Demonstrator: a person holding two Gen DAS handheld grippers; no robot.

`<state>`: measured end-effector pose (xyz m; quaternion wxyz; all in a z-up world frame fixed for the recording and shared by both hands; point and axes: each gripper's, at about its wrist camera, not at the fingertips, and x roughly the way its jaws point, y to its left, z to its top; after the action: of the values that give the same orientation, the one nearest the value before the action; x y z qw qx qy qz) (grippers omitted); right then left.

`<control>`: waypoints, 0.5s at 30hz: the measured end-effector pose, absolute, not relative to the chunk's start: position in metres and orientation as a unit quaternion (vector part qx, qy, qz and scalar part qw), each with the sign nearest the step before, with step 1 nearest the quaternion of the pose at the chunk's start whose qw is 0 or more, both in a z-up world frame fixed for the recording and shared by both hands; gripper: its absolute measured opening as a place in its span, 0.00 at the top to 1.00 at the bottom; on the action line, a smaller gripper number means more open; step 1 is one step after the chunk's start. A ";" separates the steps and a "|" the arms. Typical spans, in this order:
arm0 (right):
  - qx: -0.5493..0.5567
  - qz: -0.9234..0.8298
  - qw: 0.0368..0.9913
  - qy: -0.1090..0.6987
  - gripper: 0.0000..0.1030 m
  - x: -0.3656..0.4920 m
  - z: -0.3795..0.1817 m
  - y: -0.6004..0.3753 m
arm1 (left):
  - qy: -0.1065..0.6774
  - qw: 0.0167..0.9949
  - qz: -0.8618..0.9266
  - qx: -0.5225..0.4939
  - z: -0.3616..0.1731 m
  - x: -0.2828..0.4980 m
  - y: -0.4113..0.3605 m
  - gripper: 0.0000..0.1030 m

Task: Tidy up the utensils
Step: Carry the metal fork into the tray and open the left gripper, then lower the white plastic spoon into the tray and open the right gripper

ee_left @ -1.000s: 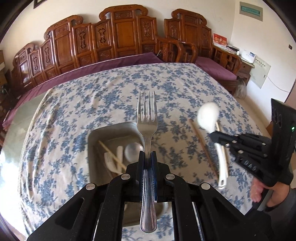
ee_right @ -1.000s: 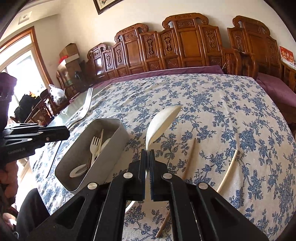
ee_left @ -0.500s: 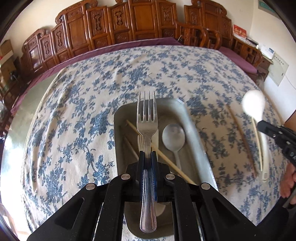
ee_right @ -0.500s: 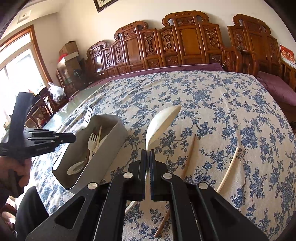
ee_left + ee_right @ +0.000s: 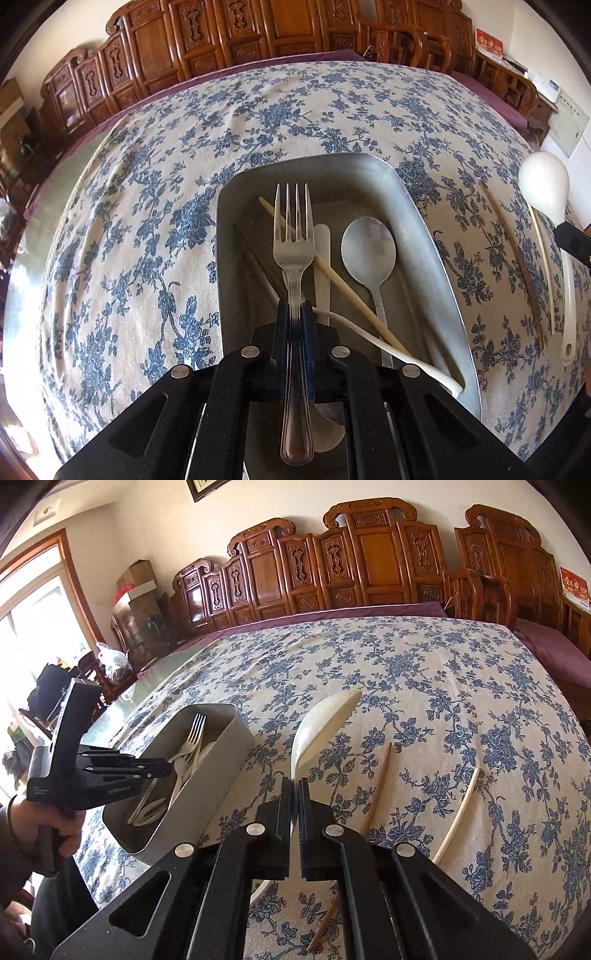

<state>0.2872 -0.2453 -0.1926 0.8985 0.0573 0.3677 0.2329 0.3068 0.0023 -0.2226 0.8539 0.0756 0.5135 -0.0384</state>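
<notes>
The left gripper [image 5: 295, 314] pinches one metal fork [image 5: 293, 236] by its handle, tines pointing away. A second ago it was higher and short of the grey tray [image 5: 424, 221]; now it hangs low over it. Inside lie one metal spoon [image 5: 369, 251], two chopsticks [image 5: 340, 277], a white plastic fork [image 5: 181, 768] and other white utensils. The right gripper [image 5: 295, 794], unmoved, clamps one white ladle [image 5: 321, 720]. Beyond it, on the flowered desk [image 5: 406, 672], lie two loose chopsticks, one brown [image 5: 380, 782], one pale [image 5: 461, 808].
</notes>
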 end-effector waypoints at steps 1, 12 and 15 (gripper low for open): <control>0.056 0.235 0.899 0.366 0.96 0.286 -0.191 -0.244 | 0.514 0.854 -0.040 0.070 -0.222 0.306 0.004 0.94; 0.046 0.253 0.896 0.362 0.96 0.274 -0.170 -0.210 | 0.478 0.874 -0.058 0.057 -0.187 0.278 0.019 0.82; 0.038 0.266 0.894 0.358 0.96 0.275 -0.159 -0.195 | 0.466 0.881 -0.062 0.051 -0.172 0.269 0.025 0.82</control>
<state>0.2751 -0.1945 -0.1588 0.8942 0.0384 0.3582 0.2657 0.2695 0.0249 -0.1721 0.8813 0.0509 0.4656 -0.0625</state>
